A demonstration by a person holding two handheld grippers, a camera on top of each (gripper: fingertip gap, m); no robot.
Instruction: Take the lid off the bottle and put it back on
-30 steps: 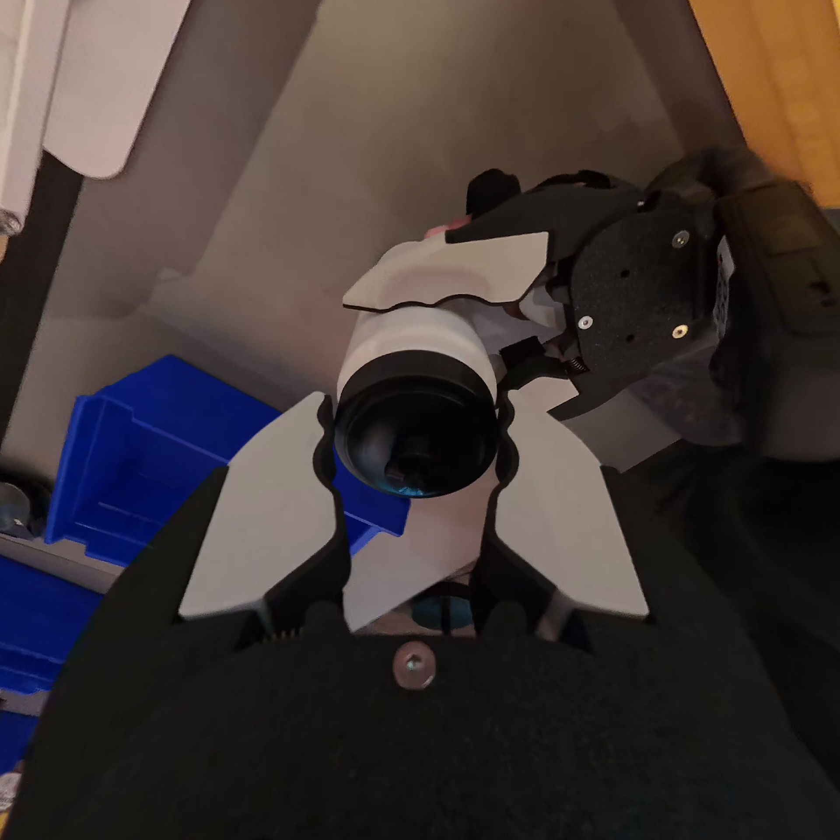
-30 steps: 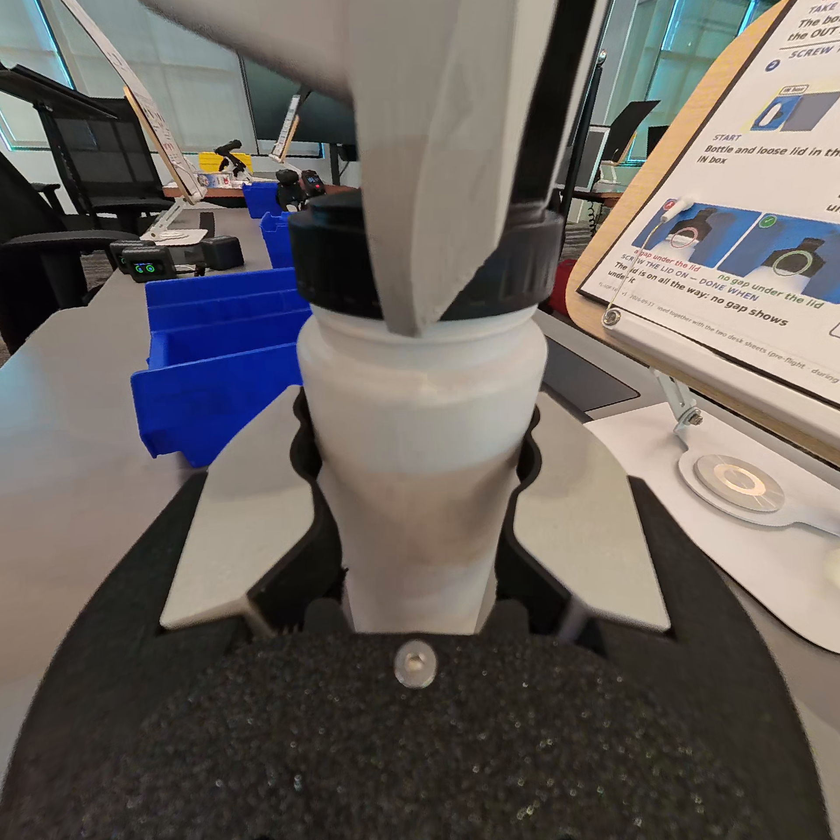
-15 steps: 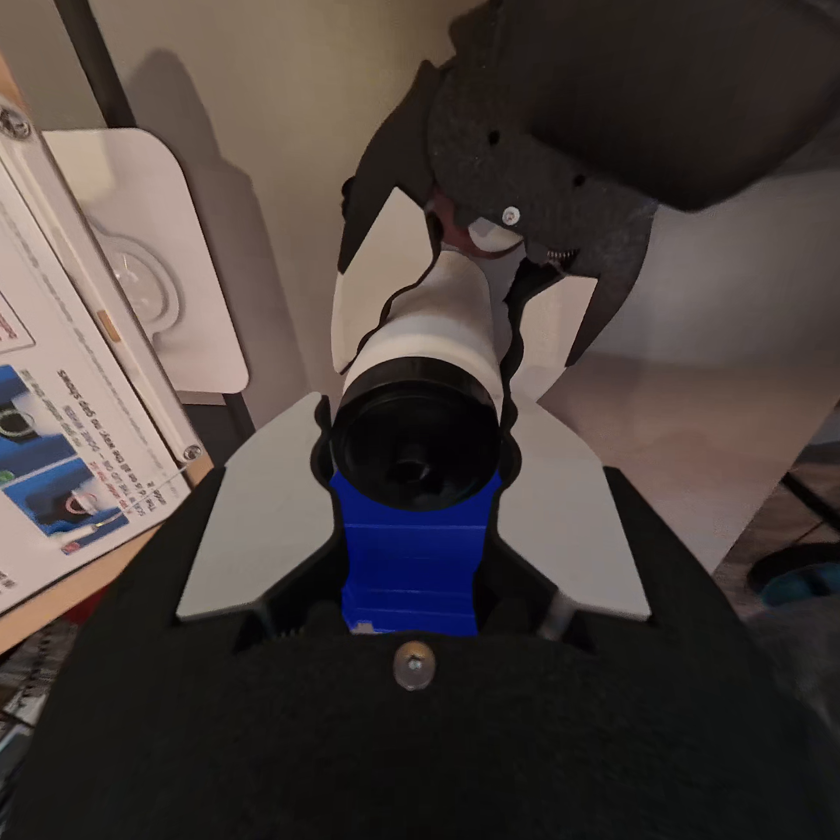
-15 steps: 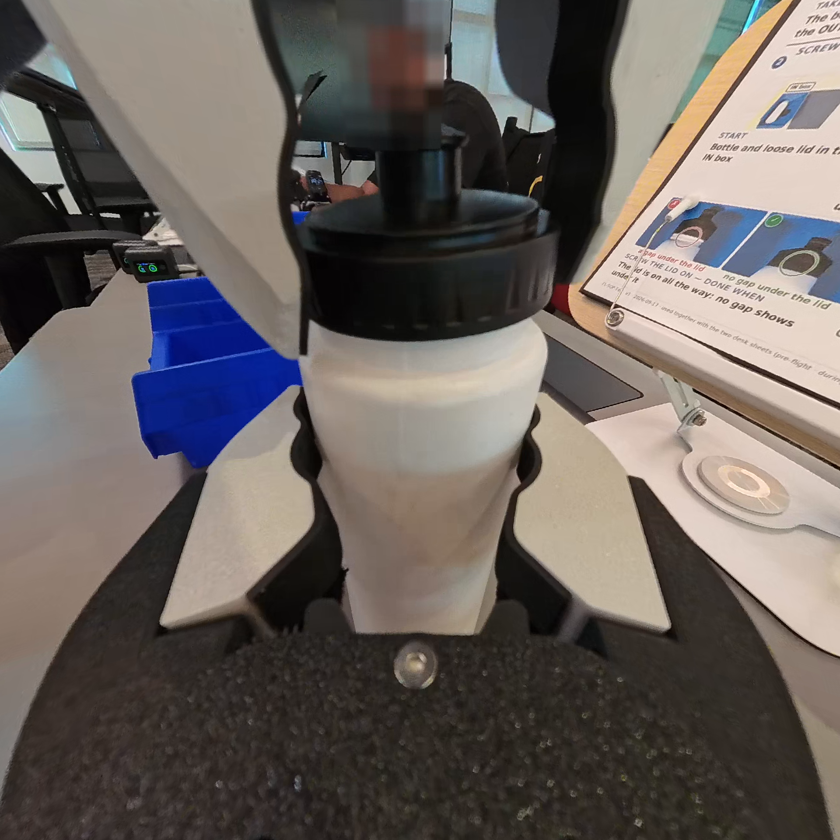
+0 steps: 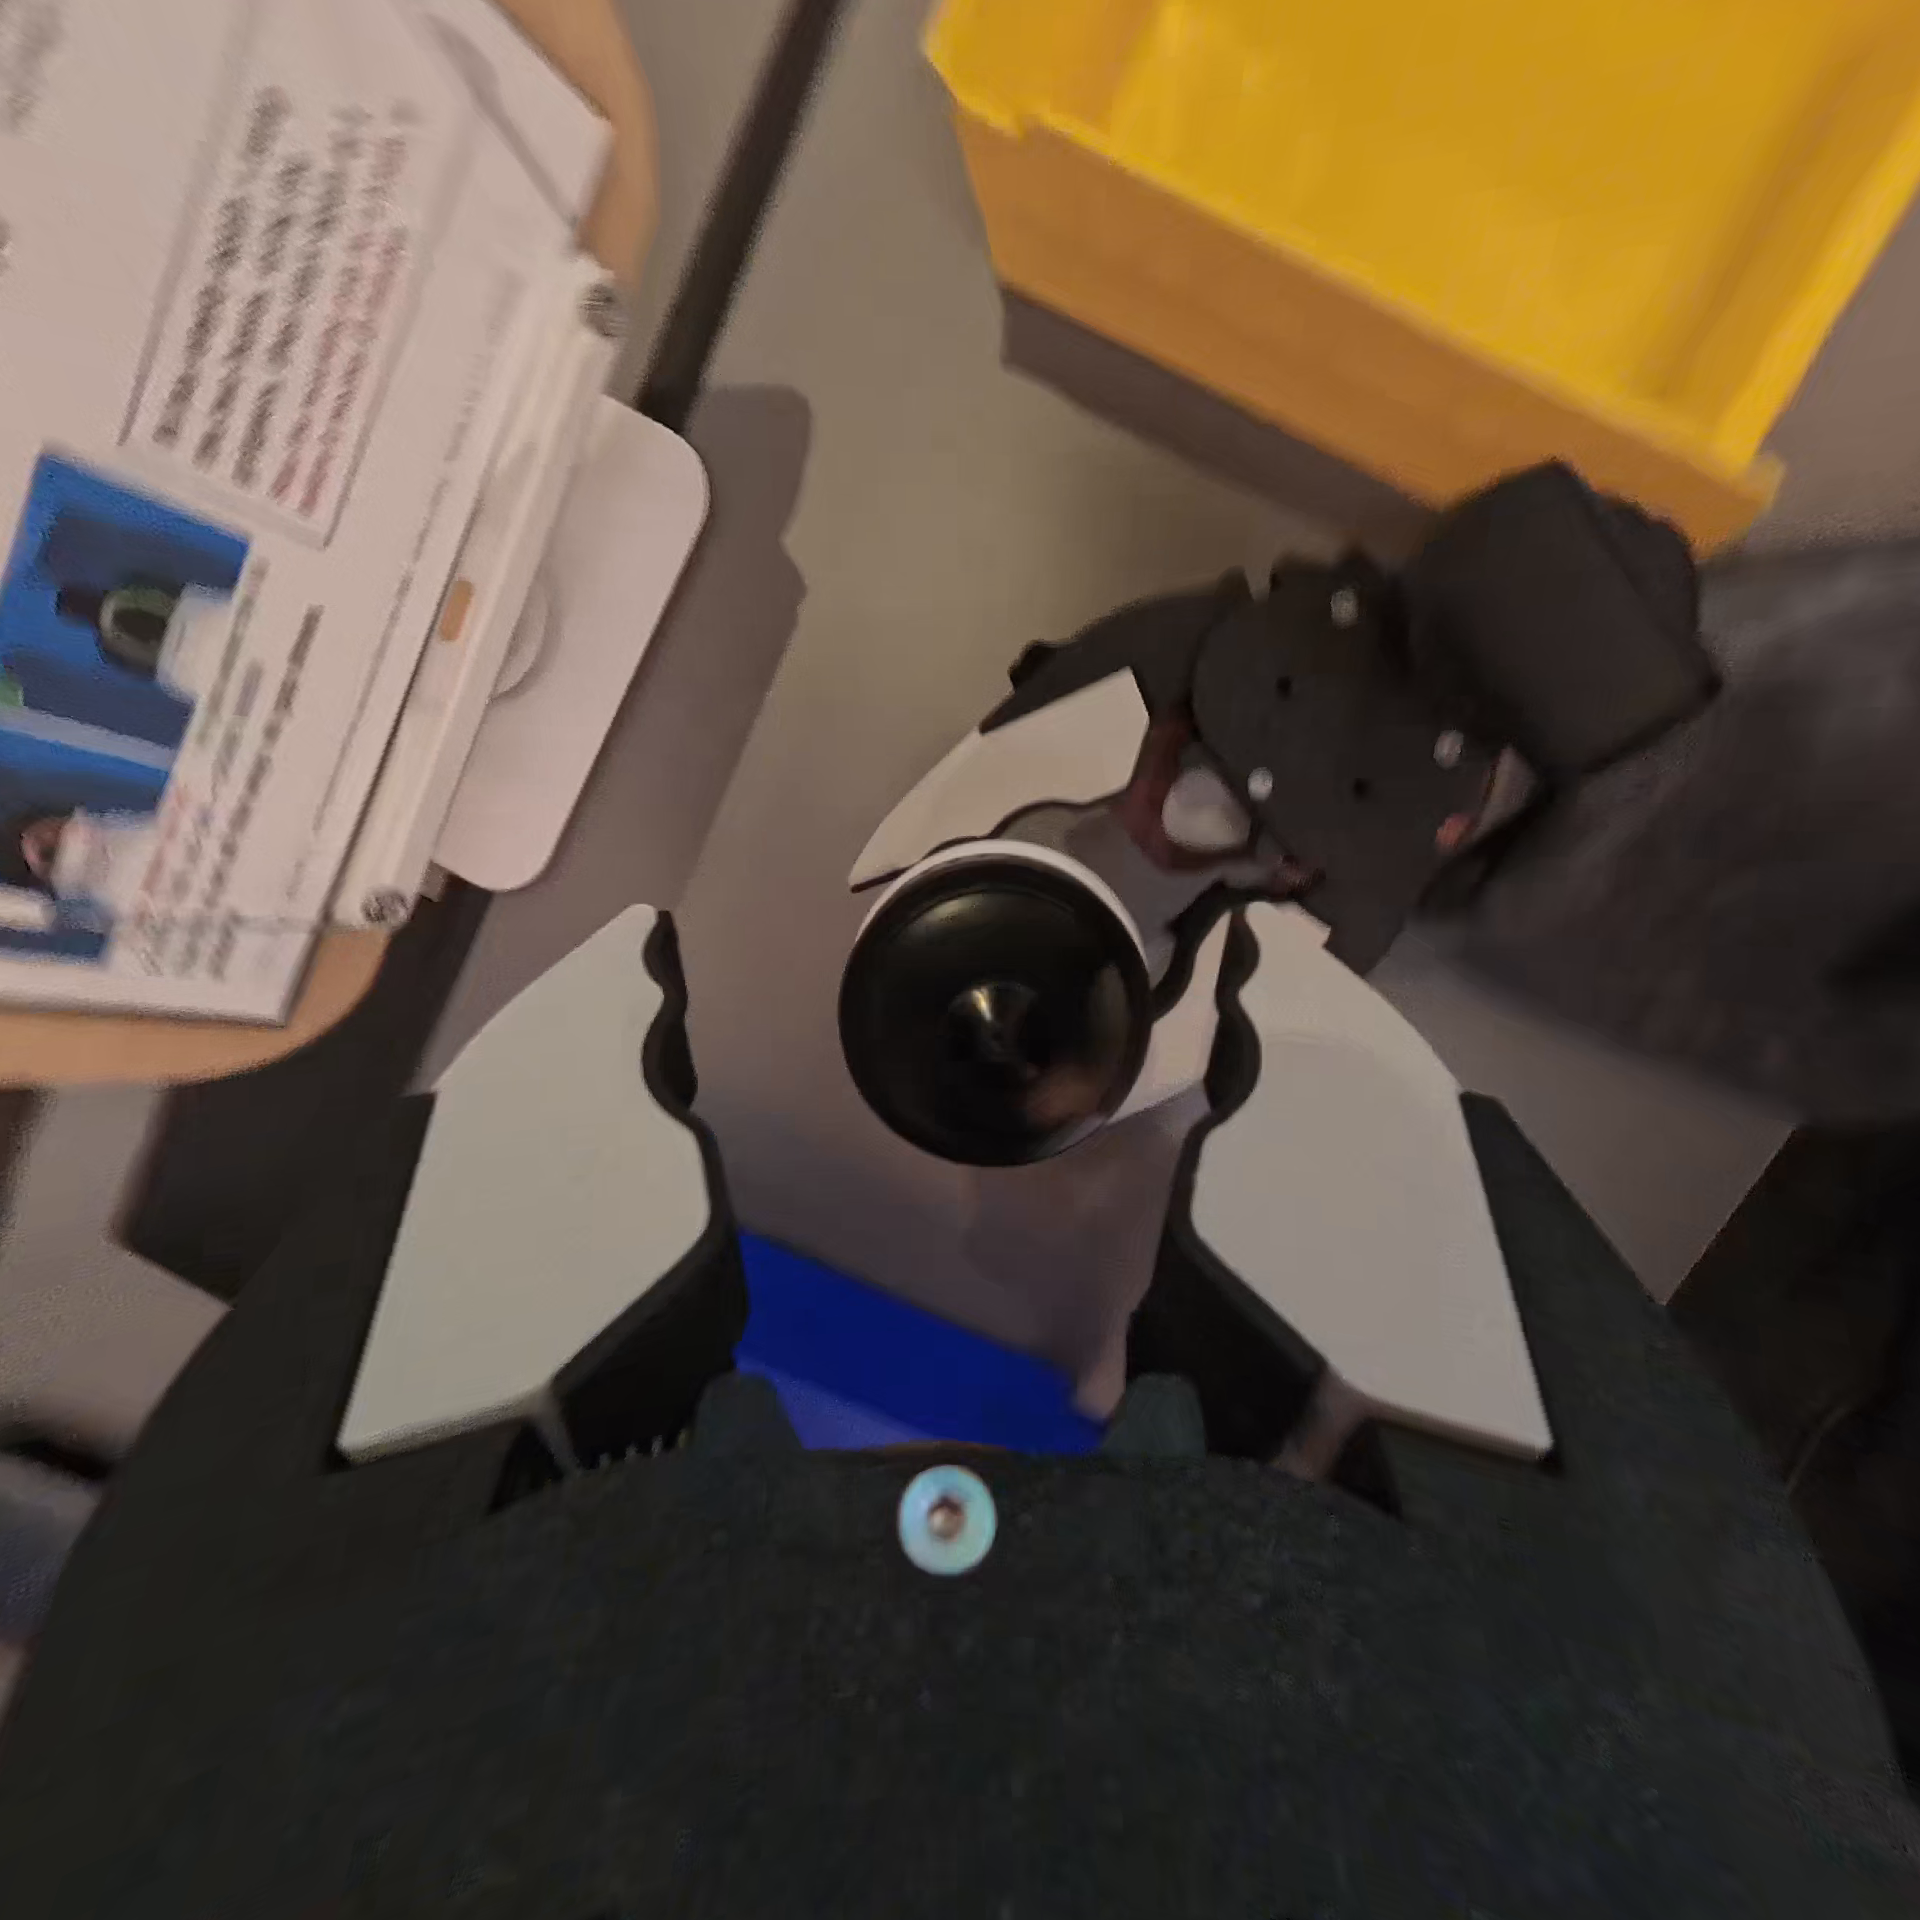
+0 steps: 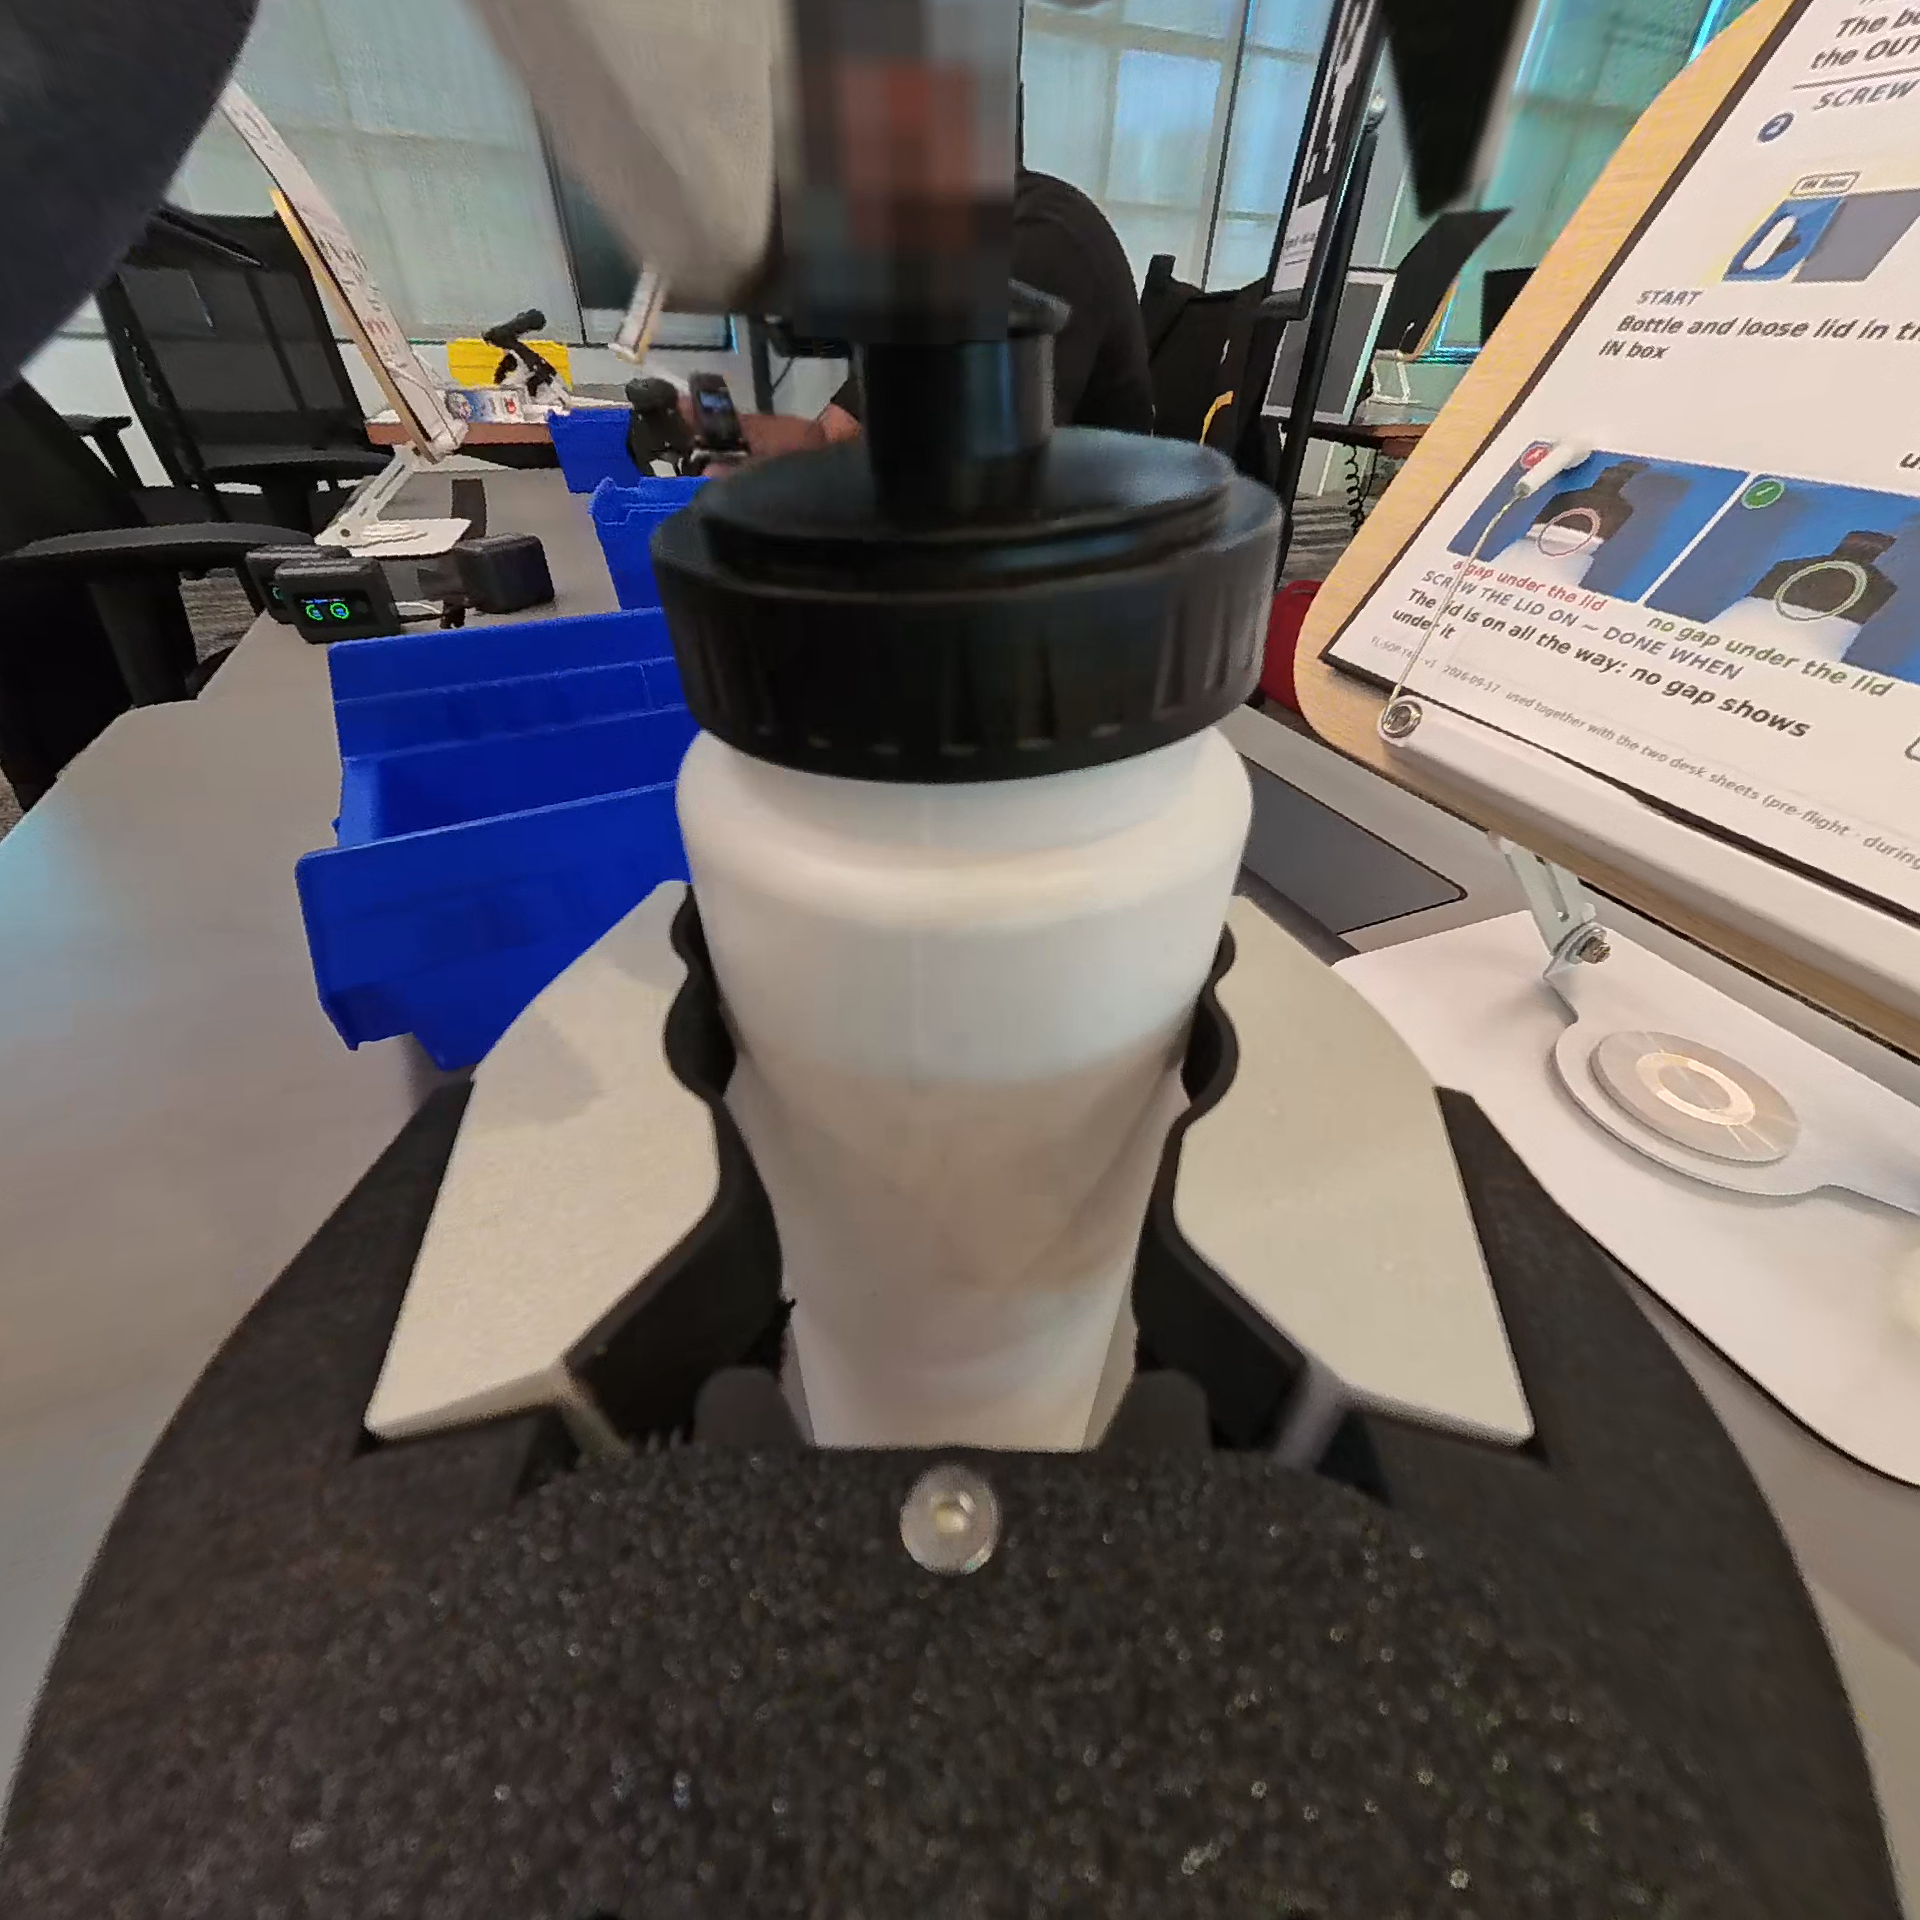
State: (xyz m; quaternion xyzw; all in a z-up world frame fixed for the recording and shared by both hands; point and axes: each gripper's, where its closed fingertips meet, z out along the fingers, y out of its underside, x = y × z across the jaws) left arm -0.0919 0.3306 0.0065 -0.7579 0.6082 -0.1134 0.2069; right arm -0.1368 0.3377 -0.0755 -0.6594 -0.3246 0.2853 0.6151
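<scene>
Grey table (image 6: 156, 935) is seen beneath; the bottle (image 6: 956, 987) is pinched by the right gripper (image 6: 951, 1023), while the left gripper (image 5: 951, 1029) is spread around the lid (image 5: 992, 1023).

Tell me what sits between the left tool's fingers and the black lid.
Nothing: in the left wrist view the open left tool flanks the lid with bare gaps.

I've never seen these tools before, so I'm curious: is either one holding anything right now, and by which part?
The right gripper holds the bottle by its white body, below the lid. The left gripper is open and holds nothing.
</scene>
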